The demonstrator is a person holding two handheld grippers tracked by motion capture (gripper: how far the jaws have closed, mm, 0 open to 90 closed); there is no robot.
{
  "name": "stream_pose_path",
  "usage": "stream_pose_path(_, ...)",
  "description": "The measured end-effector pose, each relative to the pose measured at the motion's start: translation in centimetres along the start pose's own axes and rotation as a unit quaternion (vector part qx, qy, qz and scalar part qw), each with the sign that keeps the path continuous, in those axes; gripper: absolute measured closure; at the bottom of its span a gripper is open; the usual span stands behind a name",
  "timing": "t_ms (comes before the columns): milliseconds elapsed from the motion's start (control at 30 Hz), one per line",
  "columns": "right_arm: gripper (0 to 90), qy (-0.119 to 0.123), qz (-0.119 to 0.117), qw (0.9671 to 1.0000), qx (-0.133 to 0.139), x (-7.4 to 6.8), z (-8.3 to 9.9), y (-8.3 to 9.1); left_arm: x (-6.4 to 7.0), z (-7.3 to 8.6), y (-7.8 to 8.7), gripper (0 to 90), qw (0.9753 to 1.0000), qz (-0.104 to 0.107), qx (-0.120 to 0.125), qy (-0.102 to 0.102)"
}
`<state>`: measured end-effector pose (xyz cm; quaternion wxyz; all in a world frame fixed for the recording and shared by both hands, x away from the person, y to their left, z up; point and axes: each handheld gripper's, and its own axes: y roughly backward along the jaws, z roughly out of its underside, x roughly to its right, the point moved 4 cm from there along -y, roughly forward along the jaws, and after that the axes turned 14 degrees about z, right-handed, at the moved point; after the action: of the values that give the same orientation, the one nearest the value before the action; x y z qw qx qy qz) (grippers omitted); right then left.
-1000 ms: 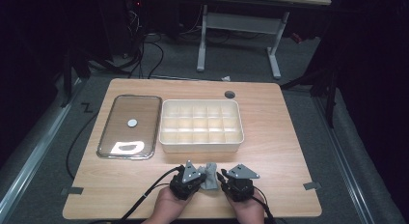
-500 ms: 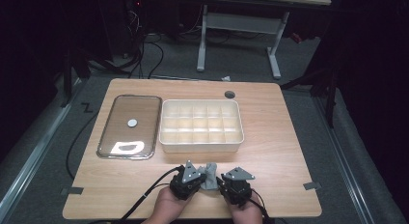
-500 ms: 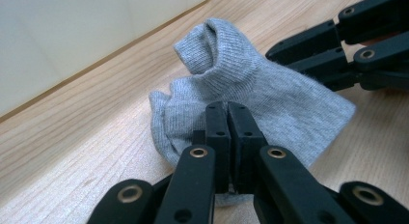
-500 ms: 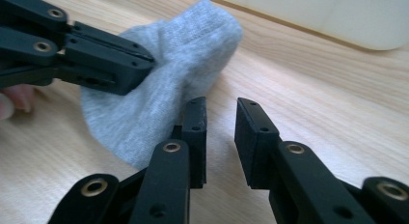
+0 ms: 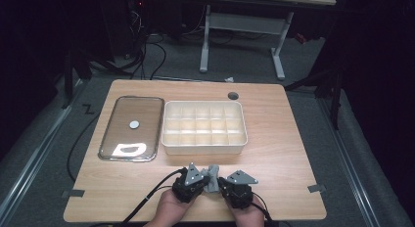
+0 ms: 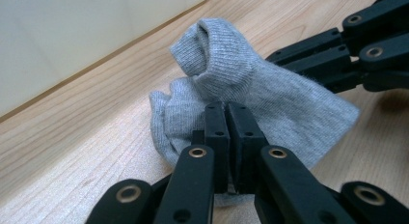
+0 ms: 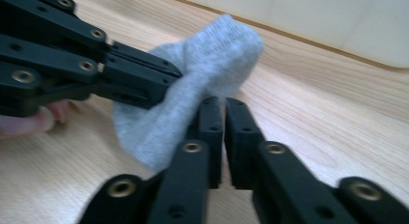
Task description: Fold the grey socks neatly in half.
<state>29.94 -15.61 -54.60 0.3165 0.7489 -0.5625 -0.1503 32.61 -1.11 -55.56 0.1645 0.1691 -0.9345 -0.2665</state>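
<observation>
Left claw [image 6: 225, 113] and right claw [image 7: 218, 108] each pinch the grey sock [image 6: 251, 84], jaws clenched, low over the table [image 5: 274, 153] before the empty compartment tray [image 5: 203, 126].

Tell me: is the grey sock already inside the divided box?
No, the grey sock lies on the table in front of the divided box, pinched between the left gripper and right gripper.
</observation>
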Motion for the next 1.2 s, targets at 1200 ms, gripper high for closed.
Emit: stream_pose_path(1200,87.3,-0.003,0.002,1.0000,-0.001,0.0,-0.2,0.6,-1.1,1.1,2.0,87.9,0.9991,-0.033,-0.026,-0.008)
